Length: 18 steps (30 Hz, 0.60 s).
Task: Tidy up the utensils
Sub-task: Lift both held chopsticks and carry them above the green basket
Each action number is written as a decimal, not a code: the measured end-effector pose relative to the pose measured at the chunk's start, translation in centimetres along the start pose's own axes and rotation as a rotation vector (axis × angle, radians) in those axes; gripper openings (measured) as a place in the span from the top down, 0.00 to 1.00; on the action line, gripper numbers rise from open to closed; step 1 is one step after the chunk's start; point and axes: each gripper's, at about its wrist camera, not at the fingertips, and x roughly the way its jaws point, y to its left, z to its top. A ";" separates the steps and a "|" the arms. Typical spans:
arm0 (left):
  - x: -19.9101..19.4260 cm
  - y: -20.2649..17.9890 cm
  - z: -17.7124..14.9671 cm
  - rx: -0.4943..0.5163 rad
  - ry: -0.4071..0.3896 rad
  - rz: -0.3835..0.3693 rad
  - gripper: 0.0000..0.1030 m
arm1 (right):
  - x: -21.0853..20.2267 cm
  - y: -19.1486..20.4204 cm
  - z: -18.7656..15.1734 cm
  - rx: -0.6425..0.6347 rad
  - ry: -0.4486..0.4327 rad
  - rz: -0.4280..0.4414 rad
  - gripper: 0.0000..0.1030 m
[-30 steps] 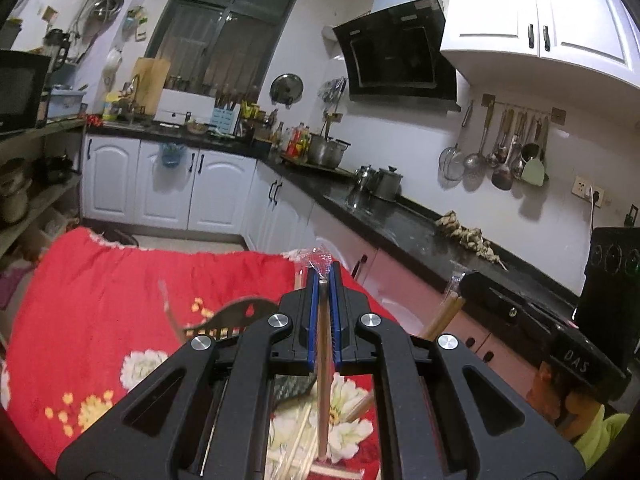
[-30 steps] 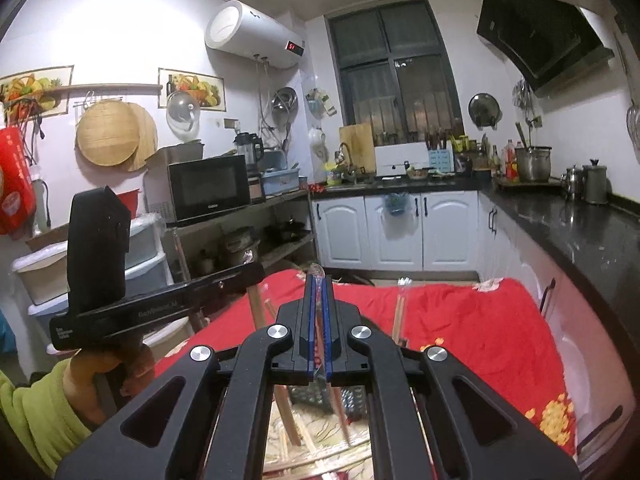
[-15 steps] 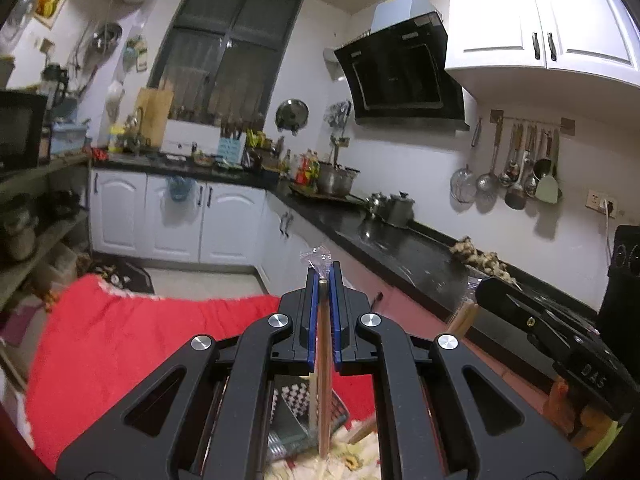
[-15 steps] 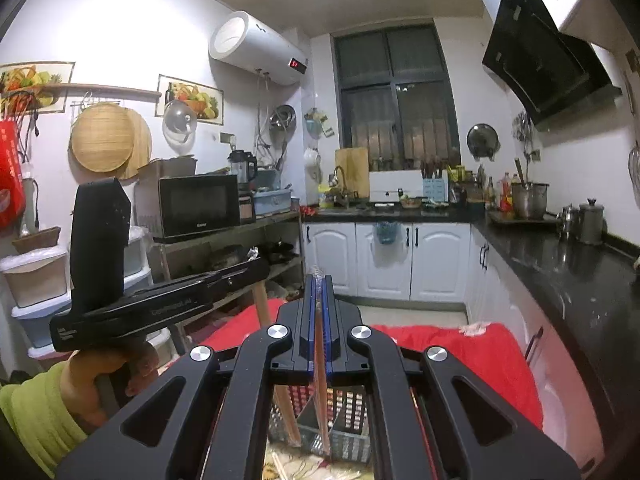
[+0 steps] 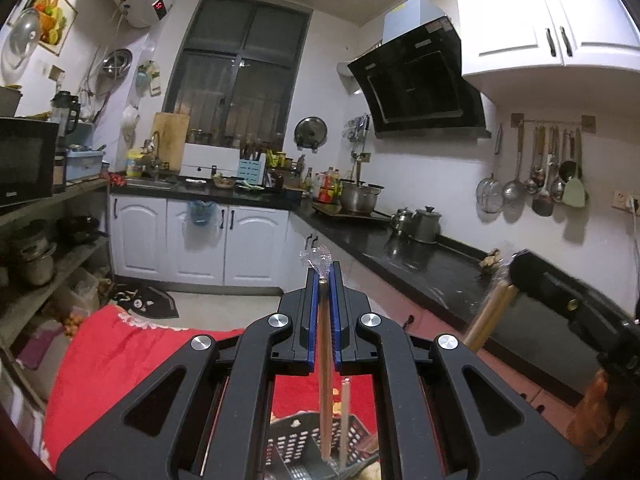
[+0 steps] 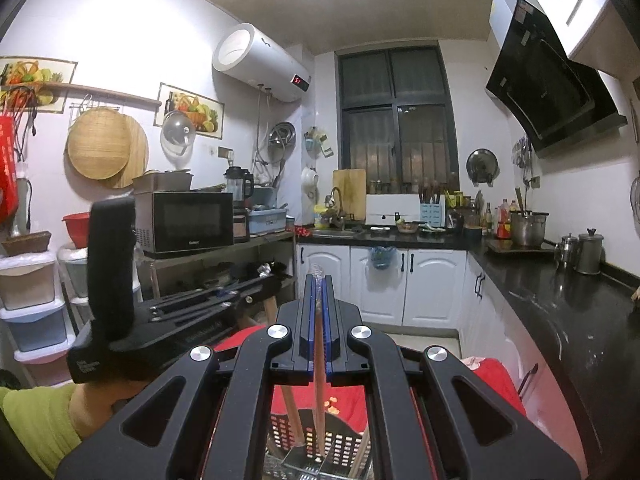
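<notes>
1. Clamping one chopstick (image 5: 325, 364) upright, the left gripper (image 5: 325, 280) aims it into the basket (image 5: 298, 446) below.
2. Beside it, the right gripper (image 6: 319, 292) pinches another chopstick (image 6: 319, 376) above that basket for sorting.
3. Red cloth (image 5: 120, 356) lies beyond.

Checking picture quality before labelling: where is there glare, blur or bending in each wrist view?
Left wrist view: the white cabinet is blown out, the right gripper is motion-blurred, walls curve toward the edges. Right wrist view: the water heater end glares, the window is dark, the chopstick is sharp.
</notes>
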 end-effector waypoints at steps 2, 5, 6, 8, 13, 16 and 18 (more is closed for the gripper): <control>0.5 0.1 -0.3 0.010 -0.005 0.010 0.97 | 0.5 -0.1 -0.2 0.001 0.005 -0.004 0.97; 1.4 0.6 -1.0 0.009 0.010 0.021 0.97 | 1.5 -0.2 -0.8 0.002 0.019 -0.001 0.97; 1.7 0.7 -1.3 0.010 0.016 0.026 0.97 | 1.9 -0.2 -1.2 -0.005 0.024 -0.008 0.97; 2.1 1.0 -1.9 0.008 0.023 0.032 0.97 | 2.7 -0.3 -1.7 -0.010 0.039 -0.014 0.97; 3.1 1.4 -3.6 0.001 0.053 0.032 0.97 | 4.3 -0.6 -3.8 -0.002 0.085 -0.037 0.97; 3.5 1.4 -4.6 0.002 0.068 0.025 0.97 | 5.2 -1.1 -5.1 0.006 0.120 -0.038 0.97; 3.8 1.4 -5.3 -0.002 0.081 0.022 0.97 | 5.7 -1.4 -5.9 0.017 0.138 -0.047 0.96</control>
